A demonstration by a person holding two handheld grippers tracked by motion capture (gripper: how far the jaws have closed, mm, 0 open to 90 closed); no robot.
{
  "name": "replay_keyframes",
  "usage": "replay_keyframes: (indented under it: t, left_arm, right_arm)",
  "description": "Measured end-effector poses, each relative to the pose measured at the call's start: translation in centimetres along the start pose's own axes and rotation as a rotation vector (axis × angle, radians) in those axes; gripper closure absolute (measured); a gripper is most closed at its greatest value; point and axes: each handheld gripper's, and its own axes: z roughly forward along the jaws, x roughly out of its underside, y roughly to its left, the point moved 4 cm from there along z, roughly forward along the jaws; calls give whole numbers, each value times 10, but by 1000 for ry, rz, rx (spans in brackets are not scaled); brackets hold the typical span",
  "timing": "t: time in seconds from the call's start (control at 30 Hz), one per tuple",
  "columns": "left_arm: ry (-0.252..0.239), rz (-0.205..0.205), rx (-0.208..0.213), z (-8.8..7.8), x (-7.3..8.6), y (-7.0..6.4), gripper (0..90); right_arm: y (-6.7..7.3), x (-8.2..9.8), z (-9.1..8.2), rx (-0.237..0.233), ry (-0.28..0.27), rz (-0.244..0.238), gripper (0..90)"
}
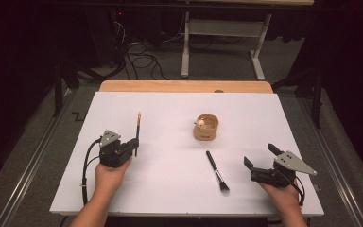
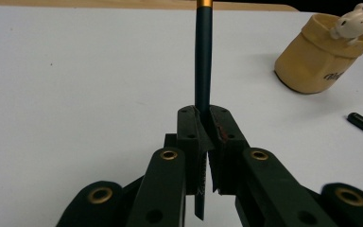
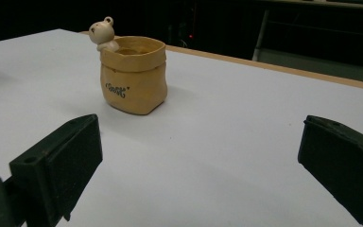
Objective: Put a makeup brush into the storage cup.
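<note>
While we looked down from the high view, we saw at the left the left gripper (image 1: 135, 144), held by the person's left hand (image 1: 108, 176) low over the white surface (image 1: 170, 113). Its fingers (image 2: 192, 130) were closed tightly on a thin dark brush handle (image 1: 137, 128), which had a golden band near its far end. In the left gripper view the handle (image 2: 203, 56) passed between the two pads and pointed straight ahead, away from the person; its short lower end came out behind the pads. We could not tell if the handle touched the surface.

Further to the right, near the middle of the surface, stood a small yellow pot (image 1: 205, 127) shaped like a sack, upright, with a little white bear figure (image 1: 200, 123) on its rim. The handle and the pot were well apart.

In front of the pot, nearer to the person, a second black brush (image 1: 217, 170) lay flat on the surface, with its bristles toward the person.

At the right, the right gripper (image 1: 261, 156) was held by the right hand (image 1: 283, 194) just above the surface. Its fingers (image 3: 59, 161) stood wide open and held nothing. In the right gripper view the pot (image 3: 132, 75) was in front of them, at some distance.
</note>
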Motion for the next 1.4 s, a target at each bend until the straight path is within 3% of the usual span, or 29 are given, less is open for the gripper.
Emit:
replay_keyframes:
  t: [0.13, 0.23, 0.33, 0.47, 0.73, 1.17, 1.4]
  left_arm:
    - [-28, 6, 19, -2, 1, 0, 840]
    - [-69, -5, 54, -3, 3, 1, 840]
    - [-114, 1, 60, -6, 4, 1, 840]
    - [-180, 74, 56, -14, 7, -2, 839]
    - [-281, 132, 90, -25, 4, -12, 839]
    - [-306, 158, 128, -26, 6, -23, 838]
    - [-307, 144, 143, -27, 4, -25, 838]
  right_arm:
    - [-1, 1, 1, 5, 7, -3, 12]
    - [-1, 2, 3, 6, 12, -3, 12]
    - [1, 3, 3, 5, 12, 0, 12]
    - [4, 2, 3, 0, 4, -10, 12]
    - [9, 2, 4, -16, 6, -21, 12]
    - [9, 1, 3, -27, -5, -22, 12]
    - [13, -1, 2, -33, -12, -31, 11]
